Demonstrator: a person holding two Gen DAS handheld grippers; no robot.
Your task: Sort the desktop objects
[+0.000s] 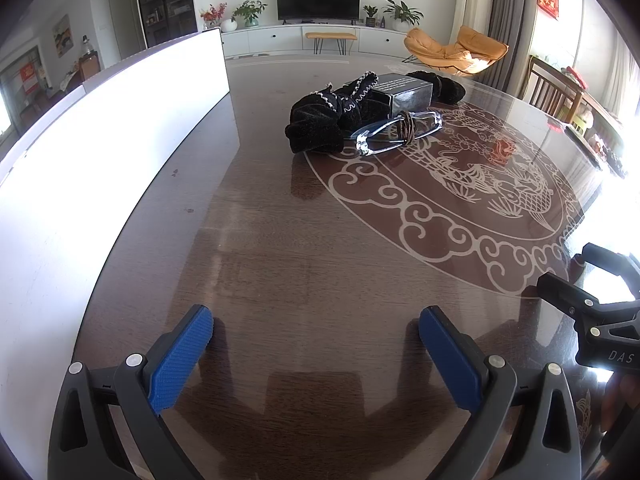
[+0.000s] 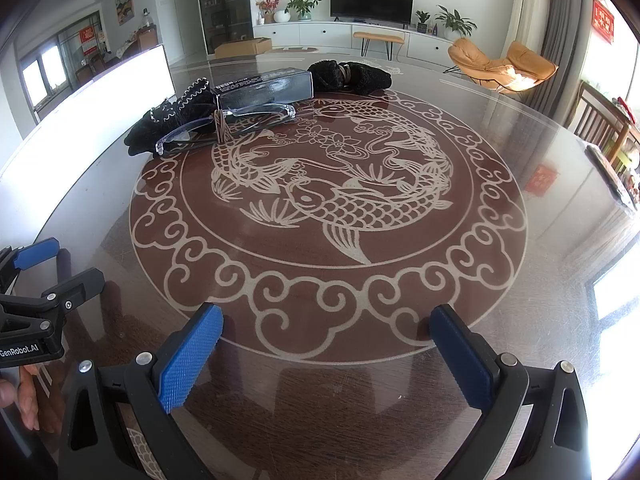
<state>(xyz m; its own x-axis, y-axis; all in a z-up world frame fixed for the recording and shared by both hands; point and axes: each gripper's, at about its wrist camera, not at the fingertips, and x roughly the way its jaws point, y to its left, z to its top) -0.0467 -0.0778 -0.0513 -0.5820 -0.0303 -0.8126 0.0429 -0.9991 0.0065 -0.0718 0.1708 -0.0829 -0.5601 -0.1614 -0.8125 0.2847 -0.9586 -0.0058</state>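
On the left gripper [image 2: 38, 276], seen from the right wrist view, the label "GenRobot.AI" can be read; on the right gripper [image 1: 600, 280], seen from the left wrist view, the letters "DAS" show. Both grippers have their blue pads wide apart and hold nothing, low over the near part of the round table [image 2: 540, 300], which bears a pale fish pattern. Far across the table lie one dark box [image 2: 264, 86] with small white print too fine to read, one pair of clear glasses [image 2: 224, 126] touching its front, and two black fuzzy gloves [image 2: 168, 120], one at each end of the box. A white board [image 1: 100, 152] stands at the left.
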